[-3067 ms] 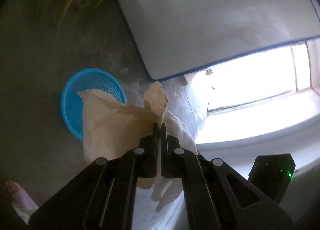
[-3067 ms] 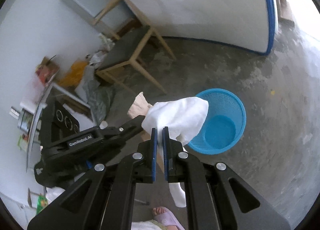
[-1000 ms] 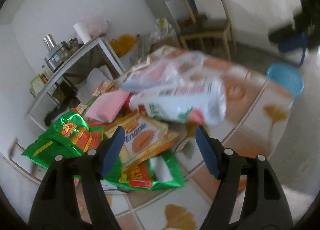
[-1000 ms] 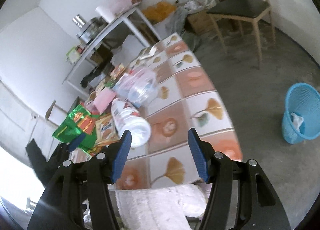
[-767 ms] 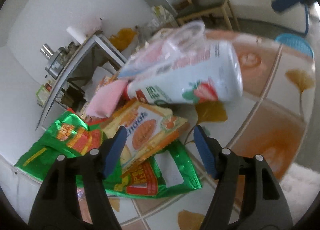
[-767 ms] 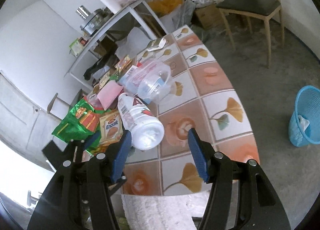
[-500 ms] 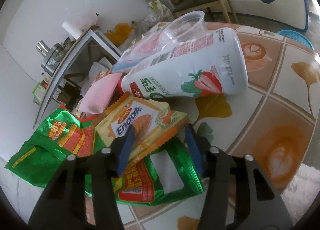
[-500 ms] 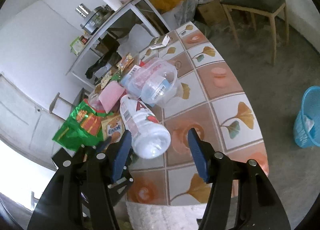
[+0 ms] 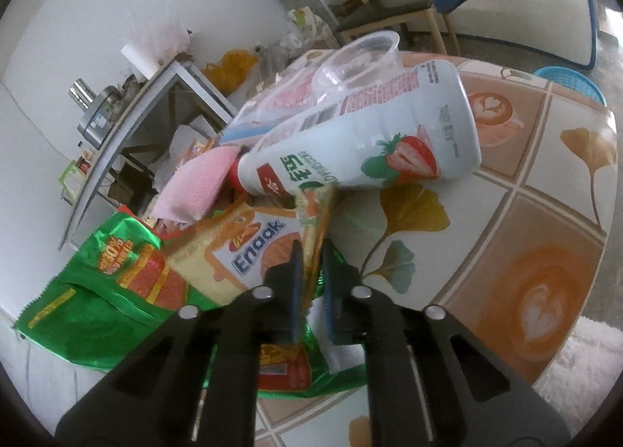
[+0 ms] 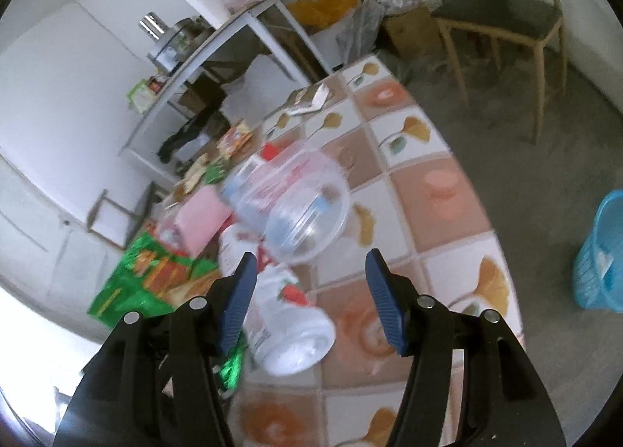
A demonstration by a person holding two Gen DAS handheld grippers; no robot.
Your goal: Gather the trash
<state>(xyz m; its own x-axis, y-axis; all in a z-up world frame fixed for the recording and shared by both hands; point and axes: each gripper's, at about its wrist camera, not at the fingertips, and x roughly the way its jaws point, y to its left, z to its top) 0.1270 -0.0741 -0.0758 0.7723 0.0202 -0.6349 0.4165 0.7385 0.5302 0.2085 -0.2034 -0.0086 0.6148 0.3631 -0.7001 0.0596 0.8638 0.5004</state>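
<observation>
My left gripper (image 9: 310,271) is shut on the corner of an orange "Enaak" snack wrapper (image 9: 249,248) lying on the tiled table (image 9: 545,182). Behind it lies a white strawberry-drink bottle (image 9: 362,147) on its side, with a clear plastic cup (image 9: 358,61) and a pink pouch (image 9: 198,186) beyond. A green foil bag (image 9: 97,283) lies to the left. My right gripper (image 10: 311,291) is open above the table, over the bottle (image 10: 288,330) and the clear cup (image 10: 307,209). The blue trash basket (image 10: 599,252) stands on the floor at the right.
A wooden chair (image 10: 502,22) stands on the concrete floor beyond the table. A white shelf unit (image 10: 218,46) with cans and clutter stands against the far wall. Small wrappers (image 10: 233,143) lie at the table's far side. A white rug (image 9: 576,361) lies below the table edge.
Both grippers dropped their paper and cloth at the basket and swung to the table. My left gripper moved in and closed on the Enaak wrapper. The right gripper came closer over the bottle, staying open.
</observation>
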